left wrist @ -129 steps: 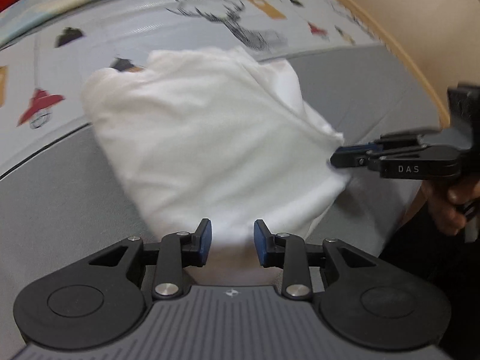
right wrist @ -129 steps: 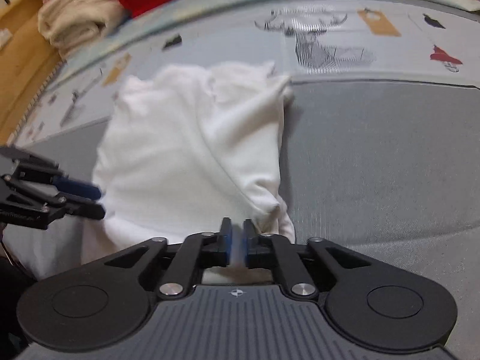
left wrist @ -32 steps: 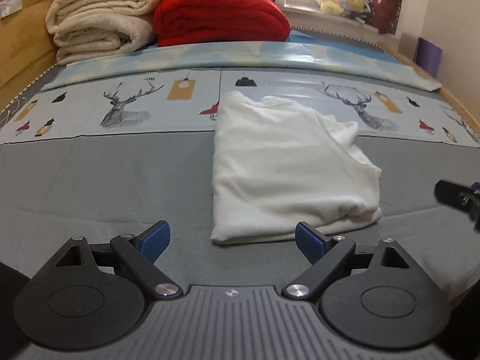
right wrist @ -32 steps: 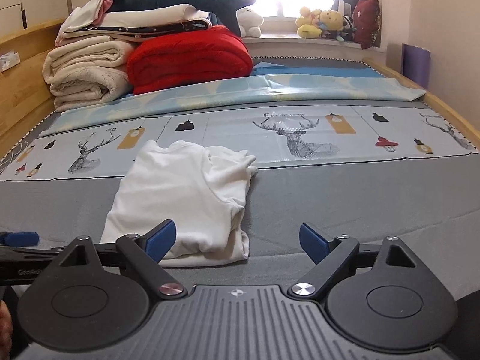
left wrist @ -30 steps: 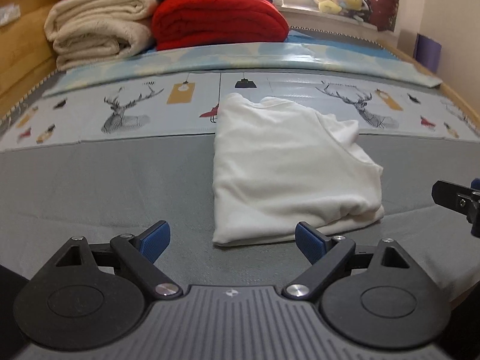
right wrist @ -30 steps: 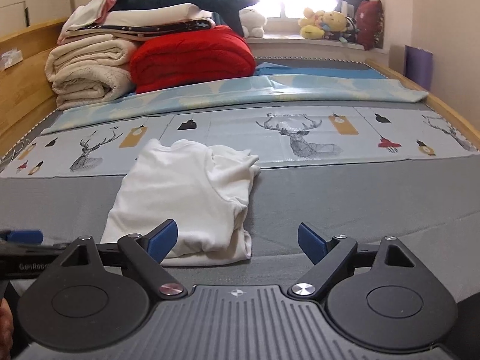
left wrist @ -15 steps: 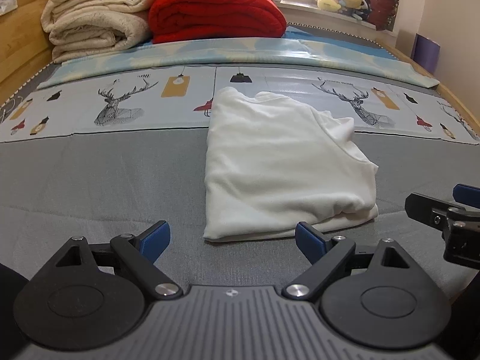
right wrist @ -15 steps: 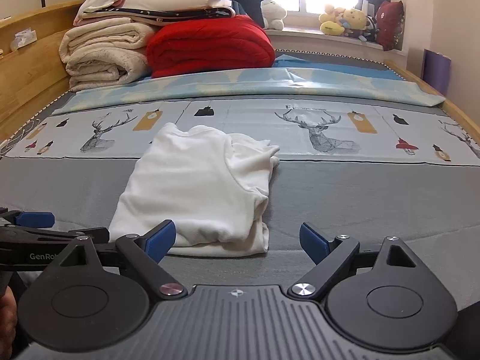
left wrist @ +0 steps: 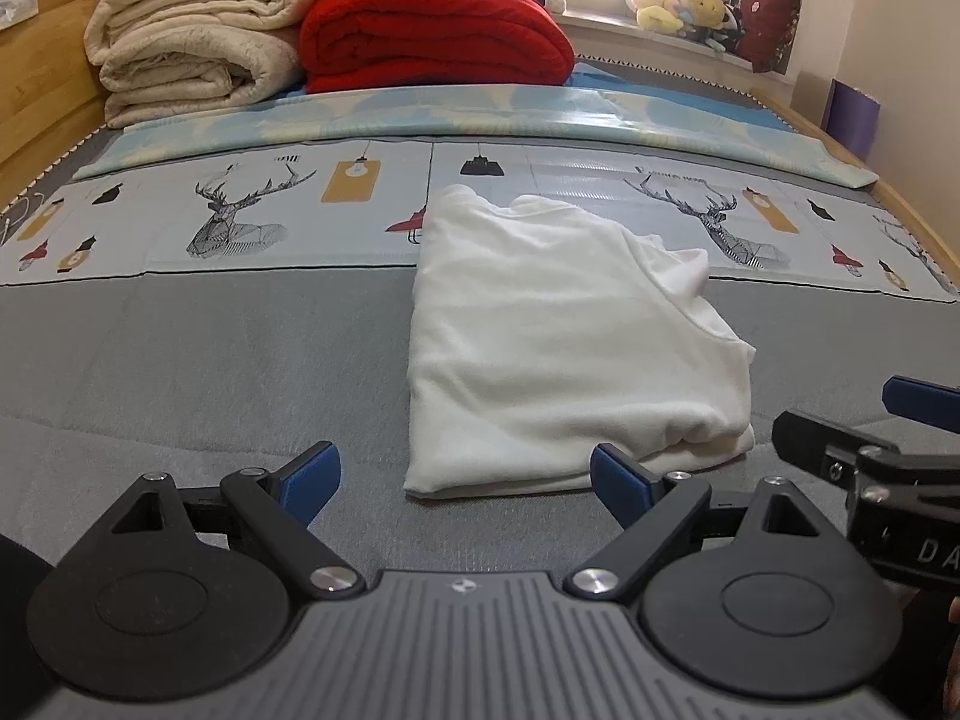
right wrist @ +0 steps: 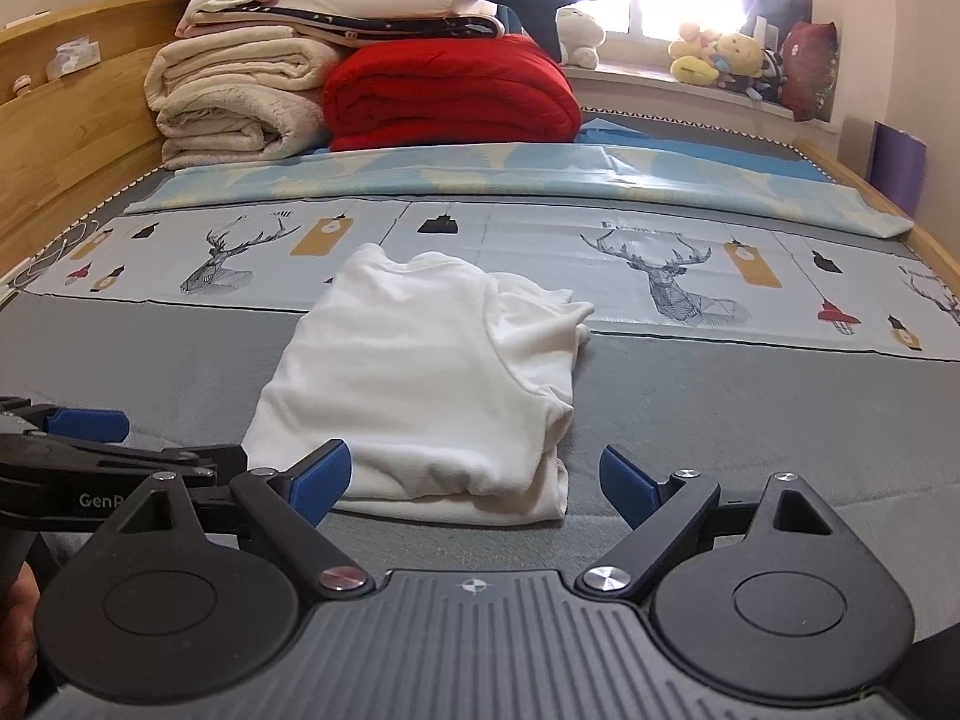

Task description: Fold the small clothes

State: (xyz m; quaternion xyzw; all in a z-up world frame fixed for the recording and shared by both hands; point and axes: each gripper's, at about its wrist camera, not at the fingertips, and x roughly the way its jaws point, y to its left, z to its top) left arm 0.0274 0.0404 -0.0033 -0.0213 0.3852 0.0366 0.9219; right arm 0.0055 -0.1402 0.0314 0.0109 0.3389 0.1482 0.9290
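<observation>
1. White garment (left wrist: 558, 348): we find it folded into a compact, roughly rectangular bundle on the grey bed cover (left wrist: 198, 360), its far edge lying over the printed deer sheet (left wrist: 252, 222). The left edge is straight; the right side shows bunched layers and a loose flap at the far right corner (right wrist: 558, 312). We judge the fold done or nearly so, with that right side perhaps wanting a tidy.

2. Left gripper (left wrist: 465, 474): fingers spread wide apart, holding nothing, poised near the bundle's near edge without touching it. We read the wide spread as a release posture, clear of the cloth so as not to disturb the fold.

3. Right gripper (right wrist: 477, 480): fingers likewise wide apart and empty, just short of the near edge, the bundle sitting between and beyond the blue pads (right wrist: 318, 474). Seen from the left camera it stands to the right of the garment, apart from it.

4. Background stock, far end of bed: red blanket (right wrist: 450, 96), cream blankets (right wrist: 234, 102) rolled and stacked at left against the wooden bed frame (right wrist: 72, 138), further folded linens on top, and soft toys (right wrist: 720, 60) on the window sill. All well apart from the work area, leaving the near bed free for folding.
</observation>
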